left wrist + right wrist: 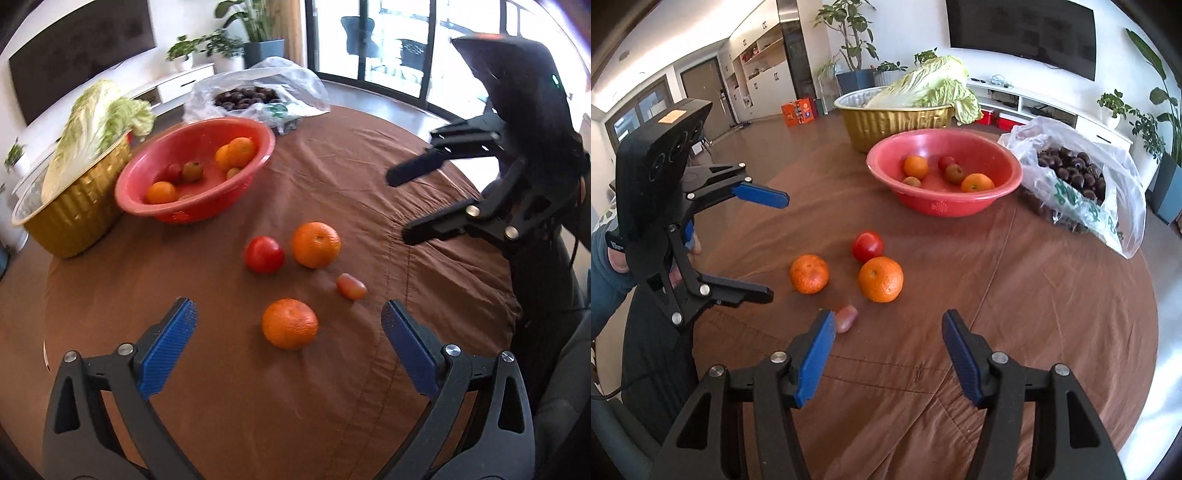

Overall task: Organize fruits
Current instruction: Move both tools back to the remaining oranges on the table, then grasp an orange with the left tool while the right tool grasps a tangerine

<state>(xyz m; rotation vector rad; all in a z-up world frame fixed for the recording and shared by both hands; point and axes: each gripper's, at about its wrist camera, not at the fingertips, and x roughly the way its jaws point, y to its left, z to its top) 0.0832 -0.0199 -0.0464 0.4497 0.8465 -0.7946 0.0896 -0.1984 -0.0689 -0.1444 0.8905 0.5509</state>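
While both grippers hovered open and empty, the nearest round orange mandarin [290, 324] lay on the brown tablecloth [332, 166] straight ahead of the left gripper [288, 325] (right gripper [886, 339] farther), red plastic bowl [155, 210] beyond.

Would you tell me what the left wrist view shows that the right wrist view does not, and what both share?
Only the left wrist view shows glass doors and the left gripper's own open fingers up close. Only the right wrist view shows wall cupboards, an orange box on the floor and a sleeve. Both show the red bowl, loose red tomato, two loose oranges, cabbage and the right gripper, open and empty.
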